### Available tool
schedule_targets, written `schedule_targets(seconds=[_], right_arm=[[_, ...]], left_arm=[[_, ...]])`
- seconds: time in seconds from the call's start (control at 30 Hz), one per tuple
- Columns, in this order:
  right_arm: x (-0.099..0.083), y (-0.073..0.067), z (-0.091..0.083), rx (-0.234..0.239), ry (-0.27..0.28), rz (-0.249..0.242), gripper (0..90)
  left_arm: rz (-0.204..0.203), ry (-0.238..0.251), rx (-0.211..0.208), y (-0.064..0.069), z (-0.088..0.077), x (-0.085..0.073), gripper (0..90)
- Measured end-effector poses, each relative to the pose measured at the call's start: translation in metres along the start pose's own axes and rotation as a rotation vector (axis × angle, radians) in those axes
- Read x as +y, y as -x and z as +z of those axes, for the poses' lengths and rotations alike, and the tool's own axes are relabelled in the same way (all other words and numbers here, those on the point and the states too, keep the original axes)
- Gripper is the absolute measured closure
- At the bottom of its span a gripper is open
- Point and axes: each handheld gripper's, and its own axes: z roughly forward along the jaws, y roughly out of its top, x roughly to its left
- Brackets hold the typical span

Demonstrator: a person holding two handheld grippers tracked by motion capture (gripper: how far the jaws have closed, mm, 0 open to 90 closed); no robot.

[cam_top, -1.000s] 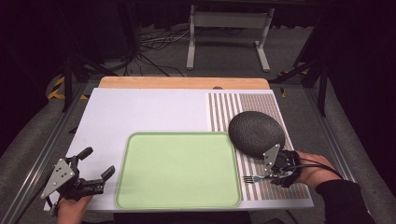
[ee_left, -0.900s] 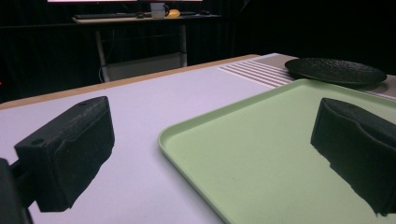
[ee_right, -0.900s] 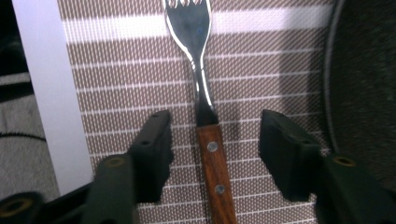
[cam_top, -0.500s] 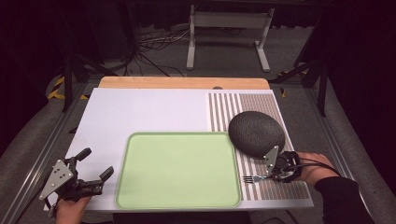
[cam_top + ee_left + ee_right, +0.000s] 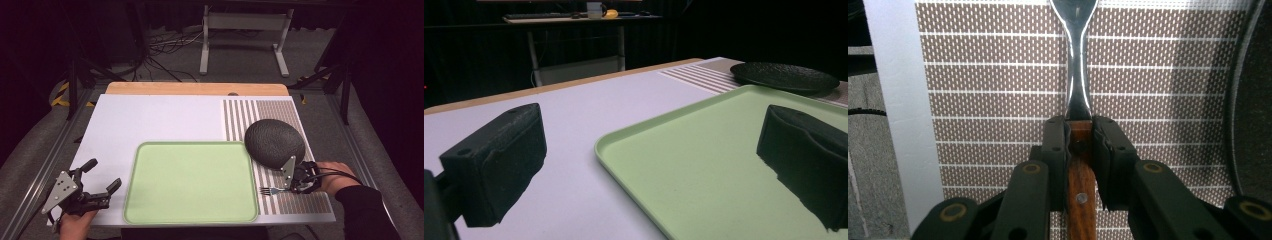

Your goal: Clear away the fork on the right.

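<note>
On the brown woven placemat (image 5: 280, 130) at the right of the counter (image 5: 160, 120), the right gripper (image 5: 296, 186) lies low, its black fingers (image 5: 1055, 150) pinching a fork (image 5: 272, 190) by the handle. In the right gripper view the fork's handle is reddish-brown wood with a small metal rivet, clamped between the two pads, and from it a narrow polished steel neck (image 5: 1077, 65) runs forward and widens toward the head at the top edge. From the high view the fork lies nearly flat over the placemat, tines pointing toward the tray (image 5: 190, 182), just short of its right rim. The placemat carries pale stripes across a fine brown weave.

A dark, textured round plate (image 5: 274, 142) sits on the placemat just beyond the right gripper, its near edge close to the gripper's grey plate. The tray is pale green with rounded corners and a raised lip, and lies on the white surface of the counter beside the placemat.

At the near left corner the left gripper (image 5: 100, 182) hangs above the counter, its fingers (image 5: 499, 160) spread wide with nothing between them. The left gripper view looks across the tray's corner (image 5: 724, 165) toward the plate (image 5: 784, 76).
</note>
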Motion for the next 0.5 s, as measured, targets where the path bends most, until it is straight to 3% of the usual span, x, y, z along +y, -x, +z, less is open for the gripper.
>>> schedule_targets(seconds=[0.27,0.5], right_arm=[[0.0,-0.002,-0.002,-0.004,0.003,-0.01,77.6],[-0.002,-0.004,-0.017,-0.017,0.019,0.014,77.7]], left_arm=[[-0.003,-0.002,0.004,0.0,0.0,0.0,0.2],[-0.003,-0.001,0.004,0.0,0.0,0.0,0.3]])
